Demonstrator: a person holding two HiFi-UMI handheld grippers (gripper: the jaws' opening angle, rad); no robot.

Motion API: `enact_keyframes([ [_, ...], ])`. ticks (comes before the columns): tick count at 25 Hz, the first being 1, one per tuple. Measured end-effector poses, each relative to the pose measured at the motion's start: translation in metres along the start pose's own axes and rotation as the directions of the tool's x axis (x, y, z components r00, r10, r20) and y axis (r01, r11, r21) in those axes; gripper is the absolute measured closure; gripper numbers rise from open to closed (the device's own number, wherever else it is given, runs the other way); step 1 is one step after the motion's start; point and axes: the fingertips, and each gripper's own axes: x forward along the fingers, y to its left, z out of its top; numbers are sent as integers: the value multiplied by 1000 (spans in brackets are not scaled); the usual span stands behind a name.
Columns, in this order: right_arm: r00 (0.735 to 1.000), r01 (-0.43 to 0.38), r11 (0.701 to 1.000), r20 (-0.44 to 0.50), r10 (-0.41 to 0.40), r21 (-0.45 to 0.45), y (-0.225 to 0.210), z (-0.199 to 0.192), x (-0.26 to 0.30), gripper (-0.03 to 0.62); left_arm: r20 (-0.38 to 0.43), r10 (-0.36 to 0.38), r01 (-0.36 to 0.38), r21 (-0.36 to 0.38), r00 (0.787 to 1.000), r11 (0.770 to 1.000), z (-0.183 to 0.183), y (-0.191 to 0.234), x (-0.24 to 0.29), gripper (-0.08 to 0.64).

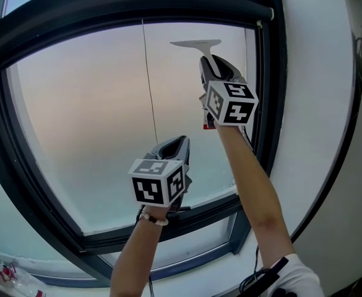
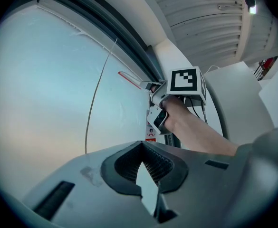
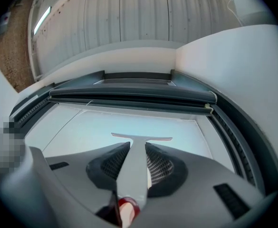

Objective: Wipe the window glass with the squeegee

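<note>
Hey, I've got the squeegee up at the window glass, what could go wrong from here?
The squeegee is held only by its narrow handle in the right hand-held gripper; pressing on the glass could twist it or let it slip.
The hanging cord lies across the glass left of the blade; a sideways stroke might snag it.

This looks like a commercial or industrial interior. A large dark-framed window (image 1: 88, 122) fills the centre, with plain white wall (image 1: 310, 91) at 3 o'clock, under a ribbed panel ceiling (image 3: 129, 18) whose strip light (image 3: 43, 18) sits at 11 o'clock.
</note>
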Motion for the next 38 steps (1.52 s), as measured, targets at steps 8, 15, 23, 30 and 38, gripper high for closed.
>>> enact_keyframes([
  [8, 999, -10, 1000, -42, 9, -20, 14, -44, -42, 505, -30, -1, 0, -41, 1000, 999, -26, 2, -9, 560],
  [15, 997, -7, 1000, -82, 5, -22, 23, -82, -75, 505, -45, 6, -8, -53, 999, 999, -40, 4, -18, 560],
  [23, 992, 2, 1000, -130, -3, -6, 28, -119, -110, 505, -76, 5, -11, -76, 997, 997, -64, 3, -27, 560],
  [30, 983, 13, 1000, -182, -8, 24, 37, -163, -147, 505, -100, -3, -6, -93, 995, 996, -86, -2, -35, 560],
  [38, 972, 9, 1000, -237, -4, 21, 45, -213, -194, 505, -133, -10, -6, -124, 991, 992, -117, -8, -38, 560],
])
